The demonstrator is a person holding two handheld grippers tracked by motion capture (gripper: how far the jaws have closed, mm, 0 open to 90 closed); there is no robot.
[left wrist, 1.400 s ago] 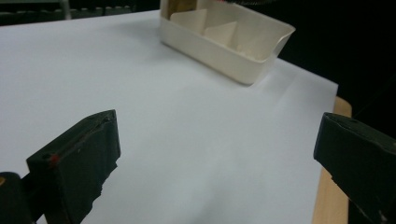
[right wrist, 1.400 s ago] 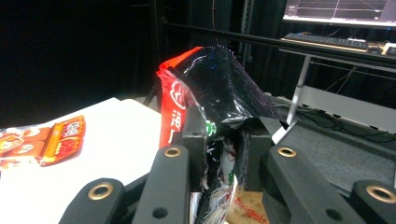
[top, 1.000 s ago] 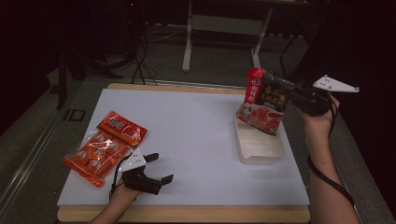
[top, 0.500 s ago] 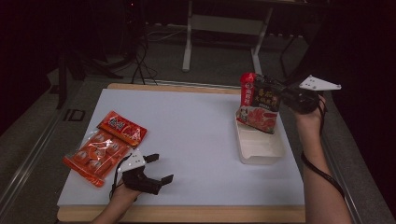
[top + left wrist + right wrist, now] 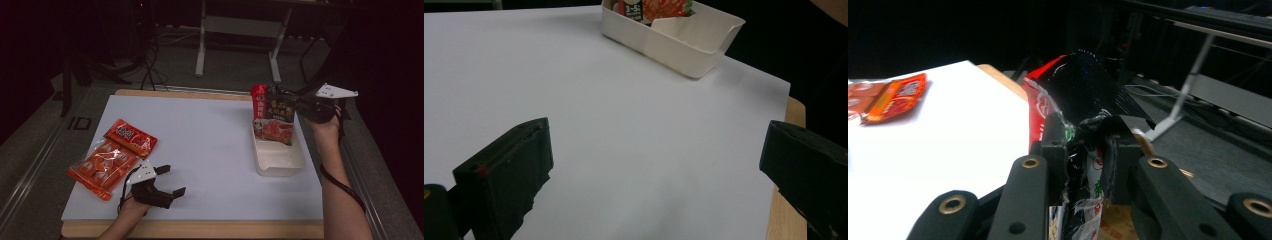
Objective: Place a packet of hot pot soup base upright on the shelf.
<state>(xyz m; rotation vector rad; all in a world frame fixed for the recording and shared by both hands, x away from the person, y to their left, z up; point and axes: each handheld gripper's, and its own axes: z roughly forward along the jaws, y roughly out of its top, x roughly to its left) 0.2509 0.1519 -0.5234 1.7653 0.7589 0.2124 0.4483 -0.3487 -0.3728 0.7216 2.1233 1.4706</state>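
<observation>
My right gripper is shut on the top edge of a red and black sauce packet, which hangs upright with its lower end inside a white tray at the table's right. In the right gripper view the jaws pinch the crumpled packet. My left gripper rests open near the front edge, with nothing between its fingers. Beside it to the left lie a small red packet and a larger clear orange bag.
The white mat covers most of the wooden table. The white tray stands far ahead in the left gripper view. A metal stand and cables lie on the floor behind the table.
My right gripper has carried the packet left and down, turning it upright so its lower end sits in the tray. The left gripper has stayed still.
</observation>
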